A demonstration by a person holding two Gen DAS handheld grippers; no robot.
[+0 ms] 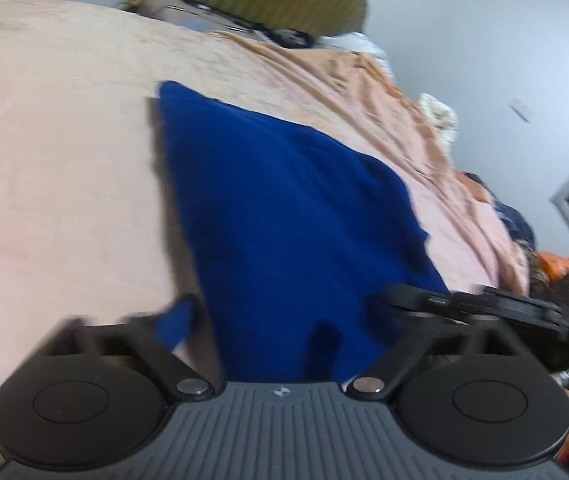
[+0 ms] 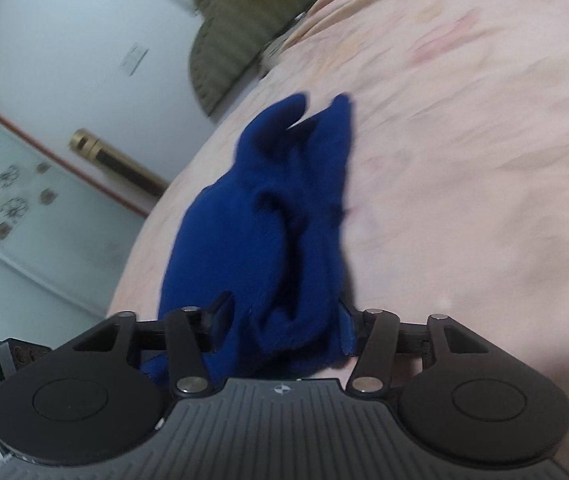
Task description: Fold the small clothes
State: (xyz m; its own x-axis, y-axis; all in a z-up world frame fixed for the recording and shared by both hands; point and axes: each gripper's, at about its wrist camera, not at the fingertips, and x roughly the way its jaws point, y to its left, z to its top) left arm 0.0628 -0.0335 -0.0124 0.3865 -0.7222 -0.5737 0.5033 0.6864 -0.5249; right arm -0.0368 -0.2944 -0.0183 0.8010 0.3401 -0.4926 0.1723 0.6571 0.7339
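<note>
We are looking along our left gripper at a blue garment spreading across the pink bedsheet. The cloth is running right down between our fingers, hiding their tips, so the grip is unclear. The right gripper is showing at the garment's right edge, everything blurring.

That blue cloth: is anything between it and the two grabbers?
Nothing visible. The right gripper is clamped on a bunched end of the blue cloth, and the cloth reaches between the left gripper's spread fingers.
</note>
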